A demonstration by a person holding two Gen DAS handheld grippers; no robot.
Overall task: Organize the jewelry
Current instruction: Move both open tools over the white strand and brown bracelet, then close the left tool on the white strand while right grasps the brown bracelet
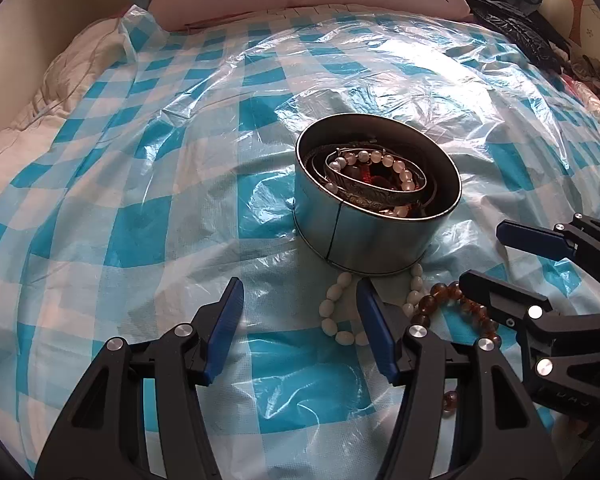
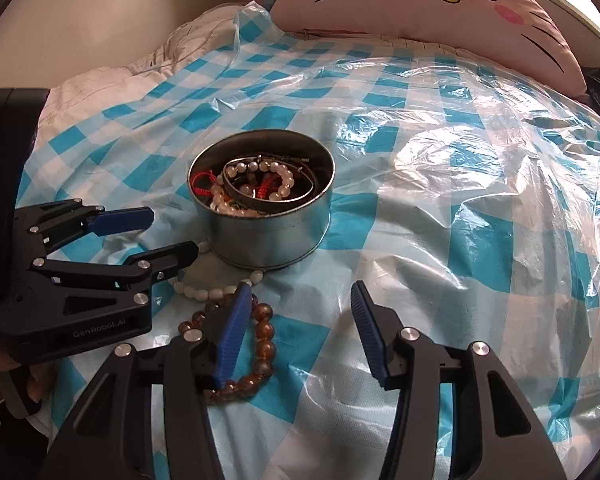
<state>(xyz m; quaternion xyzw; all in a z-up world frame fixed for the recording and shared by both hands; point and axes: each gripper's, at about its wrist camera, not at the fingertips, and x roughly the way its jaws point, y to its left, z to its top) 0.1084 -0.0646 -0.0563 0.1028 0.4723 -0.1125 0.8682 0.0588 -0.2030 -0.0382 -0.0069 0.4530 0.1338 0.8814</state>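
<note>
A round metal tin (image 1: 376,236) (image 2: 260,236) stands on the blue-checked cloth and holds pearl bracelets, a silver bangle and red cord. In front of it lie a white bead bracelet (image 1: 332,312) (image 2: 204,292) and an amber bead bracelet (image 1: 440,300) (image 2: 266,340). My left gripper (image 1: 300,316) (image 2: 168,234) is open above the white bracelet, its right finger over the loop, and the pads press on nothing. My right gripper (image 2: 298,324) (image 1: 504,264) is open too. Its left finger stands over the amber loop, hiding part of it.
Clear crinkled plastic sheet (image 2: 460,168) covers the checked cloth on a bed. A pink cat-face pillow (image 2: 420,4) lies at the back, with dark clothing (image 1: 516,28) at the back right. One loose amber bead (image 1: 450,398) lies near my left gripper. A hand (image 2: 4,380) holds the left gripper.
</note>
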